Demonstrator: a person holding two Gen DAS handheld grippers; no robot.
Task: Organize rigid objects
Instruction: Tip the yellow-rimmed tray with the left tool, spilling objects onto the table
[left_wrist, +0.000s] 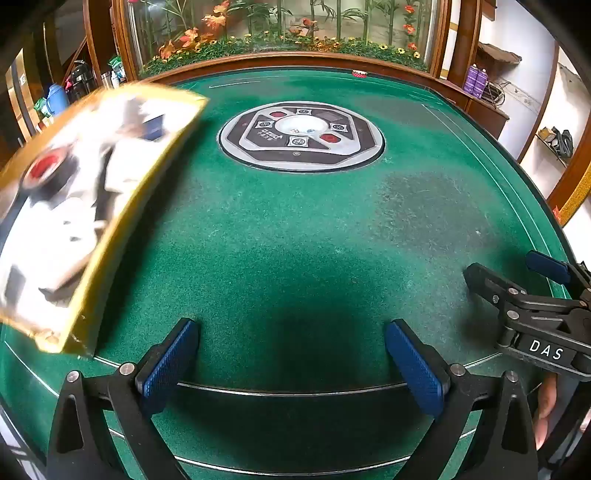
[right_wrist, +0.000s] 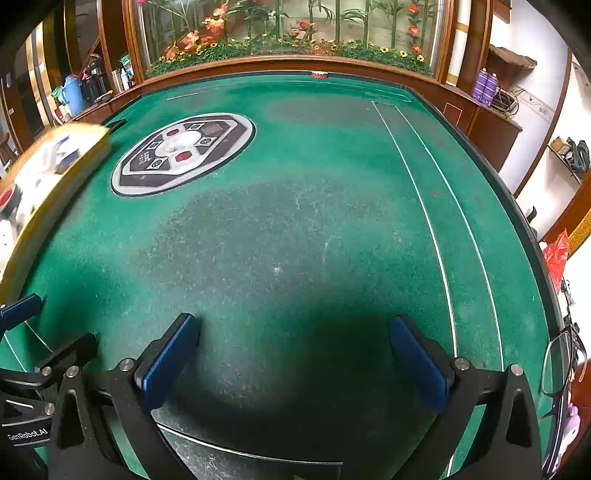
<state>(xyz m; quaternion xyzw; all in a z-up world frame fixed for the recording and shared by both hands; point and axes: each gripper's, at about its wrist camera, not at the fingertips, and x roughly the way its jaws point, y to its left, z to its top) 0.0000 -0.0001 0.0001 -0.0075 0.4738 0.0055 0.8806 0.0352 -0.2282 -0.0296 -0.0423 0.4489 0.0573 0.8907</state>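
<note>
A gold-edged box lies on the left of the green felt table. It is blurred. Its white inside holds several items, among them a red round piece and a blue one. My left gripper hangs open over bare felt to the right of the box, nothing between its blue pads. The right gripper shows at the right edge of that view. In the right wrist view the right gripper is open over bare felt, the box far left, the left gripper beside it.
A round grey and black control panel sits flush in the table's middle. A small red-and-white object lies at the far edge. A wooden rail and a glass case of artificial plants bound the back. Eyeglasses show at the right.
</note>
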